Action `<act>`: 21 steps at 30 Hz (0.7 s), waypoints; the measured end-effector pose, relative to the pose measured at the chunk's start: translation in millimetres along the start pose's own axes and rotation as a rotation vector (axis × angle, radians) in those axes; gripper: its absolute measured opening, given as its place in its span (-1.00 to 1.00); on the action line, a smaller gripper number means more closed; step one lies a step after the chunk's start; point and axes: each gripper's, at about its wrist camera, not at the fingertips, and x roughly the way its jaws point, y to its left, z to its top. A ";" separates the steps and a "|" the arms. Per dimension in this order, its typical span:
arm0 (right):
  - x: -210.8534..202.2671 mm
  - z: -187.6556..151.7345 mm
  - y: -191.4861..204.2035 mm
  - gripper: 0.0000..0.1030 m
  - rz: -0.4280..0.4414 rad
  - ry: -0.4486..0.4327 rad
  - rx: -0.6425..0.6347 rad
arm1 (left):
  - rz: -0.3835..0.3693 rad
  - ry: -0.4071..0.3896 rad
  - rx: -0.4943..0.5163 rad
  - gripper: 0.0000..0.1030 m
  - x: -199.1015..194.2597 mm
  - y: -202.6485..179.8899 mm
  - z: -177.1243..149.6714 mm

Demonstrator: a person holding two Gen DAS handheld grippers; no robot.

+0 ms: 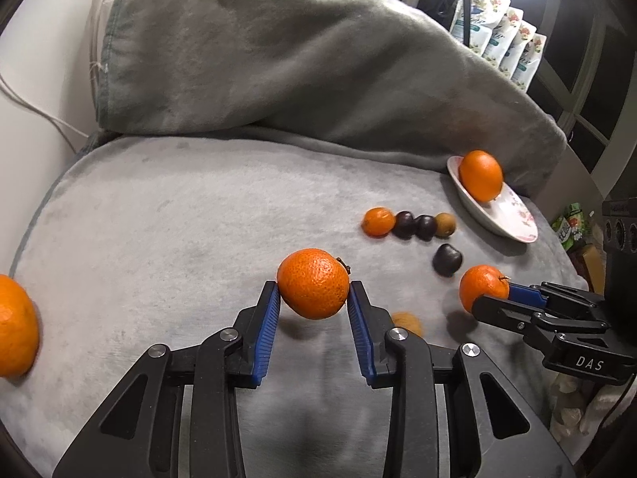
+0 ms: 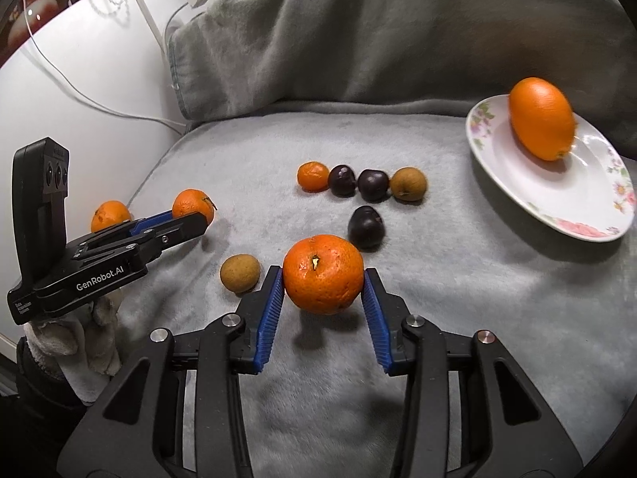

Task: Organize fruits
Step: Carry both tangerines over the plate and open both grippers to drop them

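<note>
My left gripper (image 1: pixel 313 294) is shut on a mandarin (image 1: pixel 313 283) and holds it above the grey blanket; it also shows in the right wrist view (image 2: pixel 195 219). My right gripper (image 2: pixel 323 281) is shut on another mandarin (image 2: pixel 323 274); it shows at the right of the left wrist view (image 1: pixel 493 298). A large orange (image 2: pixel 541 117) lies on a floral plate (image 2: pixel 517 183) at the far right. A small mandarin (image 2: pixel 313 176), two dark plums (image 2: pixel 342 180) and a brown fruit (image 2: pixel 407 184) lie in a row, with a third plum (image 2: pixel 366 227) in front.
A brown fruit (image 2: pixel 240 273) lies left of my right gripper. Another mandarin (image 2: pixel 109 215) lies at the blanket's left edge, also in the left wrist view (image 1: pixel 16 326). A grey covered backrest (image 1: pixel 278 59) rises behind. White cables (image 2: pixel 99 99) run along the wall.
</note>
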 end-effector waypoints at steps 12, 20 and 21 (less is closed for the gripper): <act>-45.3 -6.5 -31.2 -0.19 -0.055 -0.086 0.054 | -0.057 -0.025 0.044 -0.35 -6.4 -34.6 9.7; -67.4 -6.7 -56.1 -0.19 -0.110 -0.135 0.088 | -0.095 -0.035 0.077 -0.35 -6.0 -59.6 17.5; -69.5 -6.2 -59.6 -0.19 -0.118 -0.140 0.091 | -0.100 -0.035 0.081 -0.35 -5.2 -62.6 18.6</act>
